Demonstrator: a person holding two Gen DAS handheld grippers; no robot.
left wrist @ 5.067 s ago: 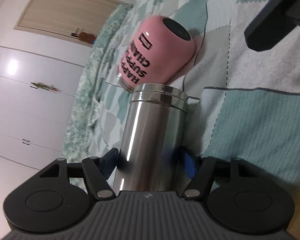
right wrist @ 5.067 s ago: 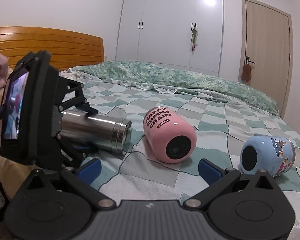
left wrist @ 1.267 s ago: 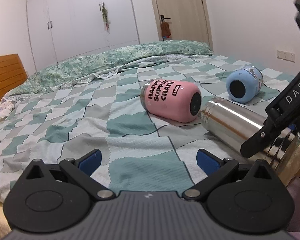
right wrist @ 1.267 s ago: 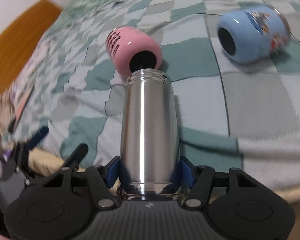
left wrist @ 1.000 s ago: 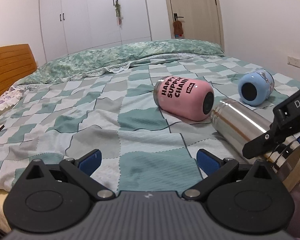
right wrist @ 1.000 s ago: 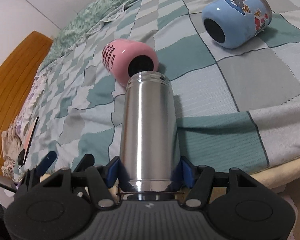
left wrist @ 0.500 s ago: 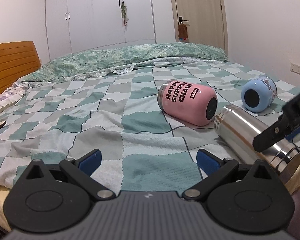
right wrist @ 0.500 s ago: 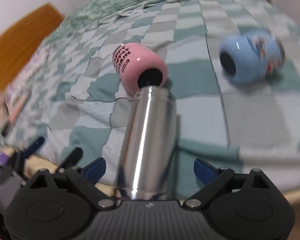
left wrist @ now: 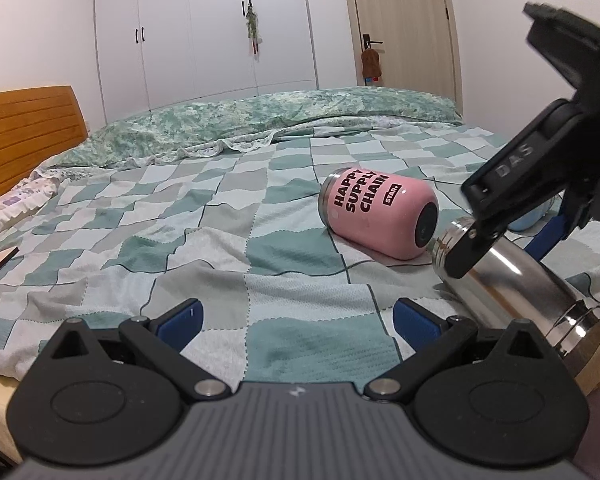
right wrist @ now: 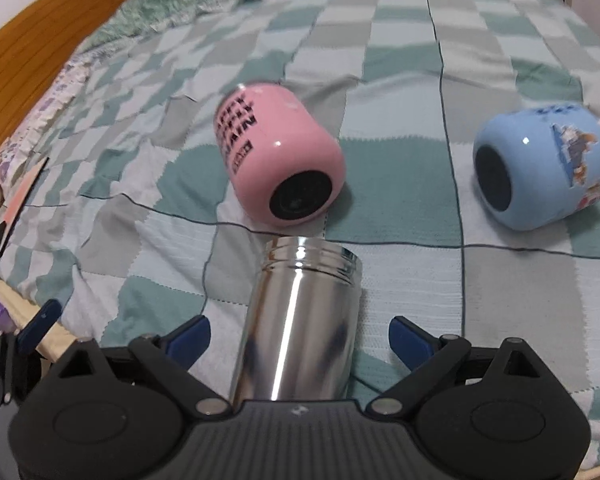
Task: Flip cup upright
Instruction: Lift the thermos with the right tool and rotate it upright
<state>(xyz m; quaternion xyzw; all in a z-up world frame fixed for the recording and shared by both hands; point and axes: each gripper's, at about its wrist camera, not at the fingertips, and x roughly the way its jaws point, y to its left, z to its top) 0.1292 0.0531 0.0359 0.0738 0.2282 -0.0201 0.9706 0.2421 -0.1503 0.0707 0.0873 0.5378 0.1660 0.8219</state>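
My right claw [right wrist: 298,336] stands wide, fingers clear of the steel cup [right wrist: 300,316] on either side. The steel cup lies on its side at the near edge of the bed [right wrist: 400,60], one end almost touching the pink cup [right wrist: 280,156], which also lies on its side. The blue cup [right wrist: 540,172] lies far right. My left claw [left wrist: 296,316] stands wide, empty.

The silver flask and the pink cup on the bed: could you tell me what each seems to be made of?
The silver flask looks like polished stainless steel: mirror-bright, with a sharp light streak down its side and ridges at its neck. The pink cup has a smooth, slightly glossy pink coat with printed black lettering, a bare metal rim and a dark base; probably coated steel, though that is uncertain.
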